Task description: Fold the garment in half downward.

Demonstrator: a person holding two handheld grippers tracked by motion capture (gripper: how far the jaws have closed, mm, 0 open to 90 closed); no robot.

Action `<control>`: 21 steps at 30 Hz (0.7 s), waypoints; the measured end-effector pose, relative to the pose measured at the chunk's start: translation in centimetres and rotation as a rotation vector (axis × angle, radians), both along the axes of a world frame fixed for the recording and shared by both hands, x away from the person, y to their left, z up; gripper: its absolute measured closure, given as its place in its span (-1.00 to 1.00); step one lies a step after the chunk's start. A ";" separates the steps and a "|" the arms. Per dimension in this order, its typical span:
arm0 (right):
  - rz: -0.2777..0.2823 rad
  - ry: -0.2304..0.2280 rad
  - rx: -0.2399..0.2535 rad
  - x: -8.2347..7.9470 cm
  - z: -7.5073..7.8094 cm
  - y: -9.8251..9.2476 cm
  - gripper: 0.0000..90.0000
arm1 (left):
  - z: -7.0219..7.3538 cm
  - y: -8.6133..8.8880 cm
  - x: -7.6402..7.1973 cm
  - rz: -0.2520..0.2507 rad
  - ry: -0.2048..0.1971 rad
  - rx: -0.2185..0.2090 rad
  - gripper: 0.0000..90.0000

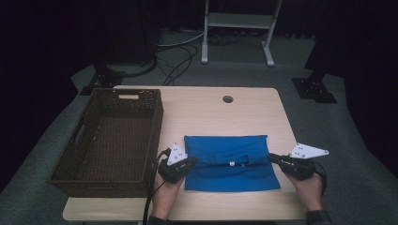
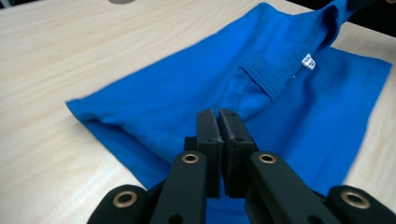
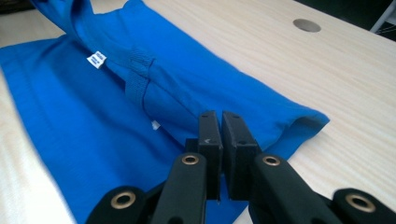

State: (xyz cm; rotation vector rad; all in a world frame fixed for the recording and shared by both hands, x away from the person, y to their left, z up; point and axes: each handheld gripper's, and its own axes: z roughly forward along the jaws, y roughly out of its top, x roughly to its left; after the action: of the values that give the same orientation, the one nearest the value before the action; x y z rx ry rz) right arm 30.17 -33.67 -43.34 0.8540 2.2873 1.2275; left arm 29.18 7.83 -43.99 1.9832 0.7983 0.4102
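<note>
The blue shirt (image 1: 231, 161) lies folded on the table (image 1: 197, 110), each claw clamped on it: left claw (image 1: 191, 162) at 9 o'clock, right claw (image 1: 272, 158) at 3. A brown basket (image 1: 110, 140) stands just beside the left claw, further toward 9 o'clock.

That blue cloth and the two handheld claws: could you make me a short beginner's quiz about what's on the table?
1. True or false: the blue cloth lies inside the basket.
2. What does each gripper, left and right, clamp?
A. the basket's rim
B. a fold of the cloth
C. nothing
3. Fill in: the basket stands at the table's ____ side in the high view.

Key:
1. False; it lies on the table beside the basket.
2. B; both sets of jaws are shut on cloth at opposite ends.
3. Left.
</note>
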 end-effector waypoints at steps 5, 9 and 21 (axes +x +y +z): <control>0.013 0.032 -0.022 -1.2 -0.8 0.0 0.92 | -0.8 -0.1 -0.9 -0.016 0.028 0.007 0.95; 0.021 0.066 -0.036 -1.6 -1.7 0.0 0.92 | -1.4 -0.1 -1.2 -0.024 0.047 0.006 0.94; 0.032 0.099 -0.033 -1.8 -2.2 -0.1 0.84 | -2.0 -0.2 -1.3 -0.031 0.089 -0.002 0.79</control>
State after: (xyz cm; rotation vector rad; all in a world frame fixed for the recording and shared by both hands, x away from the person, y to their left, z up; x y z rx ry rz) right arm 28.37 -33.79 -45.58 0.8884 2.4009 1.1818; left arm 27.91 7.63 -46.01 2.0213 0.8221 0.3042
